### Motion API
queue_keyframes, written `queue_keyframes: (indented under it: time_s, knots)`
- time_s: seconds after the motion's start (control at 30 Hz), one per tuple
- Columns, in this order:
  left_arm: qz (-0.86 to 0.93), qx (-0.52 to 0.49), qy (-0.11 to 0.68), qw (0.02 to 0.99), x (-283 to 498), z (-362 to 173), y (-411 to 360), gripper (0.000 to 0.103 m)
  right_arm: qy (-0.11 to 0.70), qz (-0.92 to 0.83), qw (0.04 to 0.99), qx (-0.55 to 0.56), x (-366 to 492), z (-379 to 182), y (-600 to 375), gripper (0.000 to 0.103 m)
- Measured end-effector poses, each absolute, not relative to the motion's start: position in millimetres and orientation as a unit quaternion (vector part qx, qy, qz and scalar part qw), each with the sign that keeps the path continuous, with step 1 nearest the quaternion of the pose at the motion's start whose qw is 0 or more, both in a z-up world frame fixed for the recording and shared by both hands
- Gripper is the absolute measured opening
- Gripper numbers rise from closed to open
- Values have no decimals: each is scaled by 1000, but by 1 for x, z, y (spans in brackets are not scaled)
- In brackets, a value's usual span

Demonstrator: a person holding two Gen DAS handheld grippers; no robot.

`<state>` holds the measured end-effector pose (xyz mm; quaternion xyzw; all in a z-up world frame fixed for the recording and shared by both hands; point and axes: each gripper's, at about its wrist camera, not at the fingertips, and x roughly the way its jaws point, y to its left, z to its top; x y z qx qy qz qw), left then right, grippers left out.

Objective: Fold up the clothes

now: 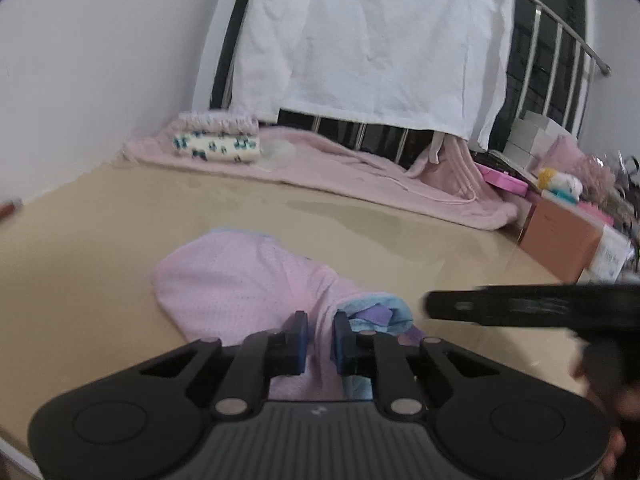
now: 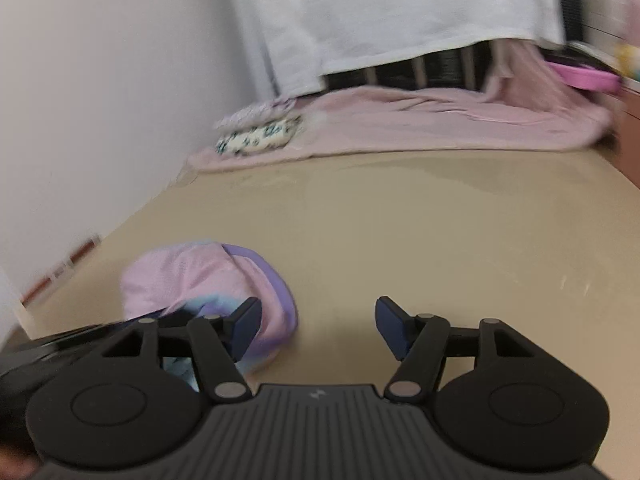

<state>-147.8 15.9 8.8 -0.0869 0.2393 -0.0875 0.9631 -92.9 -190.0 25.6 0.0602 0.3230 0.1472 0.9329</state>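
Garment [image 1: 240, 280] between left tongs [image 1: 320, 338]; right tongs [image 2: 318, 330] beside.

The pink garment's [image 1: 240, 280] near edge disappears behind the left claw [image 1: 319, 340]. Far right, the clutter [image 1: 592, 184] blurs out, cut by the frame edge.

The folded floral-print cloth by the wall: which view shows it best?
The left wrist view. The folded floral-print cloth is fairly sharp there, lying on the pink blanket under another folded piece. In the right wrist view the same cloth is smeared by motion blur, its print barely readable.
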Motion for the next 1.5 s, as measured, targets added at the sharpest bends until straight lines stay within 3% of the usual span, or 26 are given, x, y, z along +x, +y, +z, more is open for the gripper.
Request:
queue_keyframes:
  time_s: [0.03, 0.07, 0.2, 0.27, 0.3, 0.5, 0.63, 0.7, 0.73, 0.8, 0.83, 0.87, 0.97, 1.1, 1.27, 1.3, 1.33, 1.37, 1.4, 1.5]
  knots:
    - [-81, -87, 236, 965, -150, 9, 21, 12, 329, 154, 931, 47, -84, 23, -180, 46]
    - [-75, -86, 232, 966, -153, 9, 27, 12, 334, 161, 928, 35, -75, 20, -170, 42]
    - [-86, -135, 231, 960, -153, 7, 57, 10, 321, 214, 922, -35, -86, 14, -130, 40]
    - [-99, -173, 234, 952, -147, 7, 71, 7, 302, 223, 923, -88, -97, 13, -108, 25]
    - [-103, -187, 235, 948, -143, 7, 78, 5, 302, 229, 921, -93, -99, 13, -102, 6]
    - [-74, -203, 233, 948, -117, 11, 108, 6, 311, 178, 928, -97, -129, 17, -86, 2]
    - [-55, -217, 227, 948, -108, 14, 126, 13, 294, 240, 916, -134, -173, 14, -41, 4]
    - [-29, -217, 212, 953, -124, 20, 140, 41, 290, 264, 910, -134, -181, 17, -31, 9]
    - [-16, -213, 203, 956, -134, 24, 147, 48, 288, 266, 912, -119, -178, 23, -40, 12]
    - [5, -200, 199, 959, -159, 29, 155, 73, 284, 269, 916, -89, -171, 36, -59, 33]
    - [13, -192, 203, 960, -173, 31, 157, 76, 282, 271, 917, -74, -167, 42, -68, 50]
    - [19, -188, 210, 959, -185, 32, 158, 76, 282, 269, 919, -68, -160, 47, -77, 58]
    - [9, -208, 264, 942, -213, 28, 135, 76, 290, 250, 917, -109, -119, 42, -89, 56]
    - [47, -96, 266, 958, -228, 24, 73, 75, 322, 267, 898, -138, -64, 29, -81, 55]
    - [73, -57, 282, 955, -213, 18, 53, 59, 321, 294, 879, -197, -41, 19, -61, 45]
    - [74, -45, 283, 955, -211, 18, 52, 55, 319, 300, 875, -204, -42, 18, -59, 40]
    - [74, -33, 285, 955, -209, 17, 51, 51, 321, 308, 872, -204, -47, 17, -59, 21]
    - [75, -24, 285, 955, -208, 17, 52, 39, 322, 316, 869, -204, -52, 17, -58, 4]
    - [79, -22, 283, 956, -207, 15, 60, 26, 324, 323, 866, -203, -56, 16, -58, 2]
    - [114, -51, 276, 953, -200, 14, 92, 25, 326, 288, 875, -210, -81, 18, -58, 2]
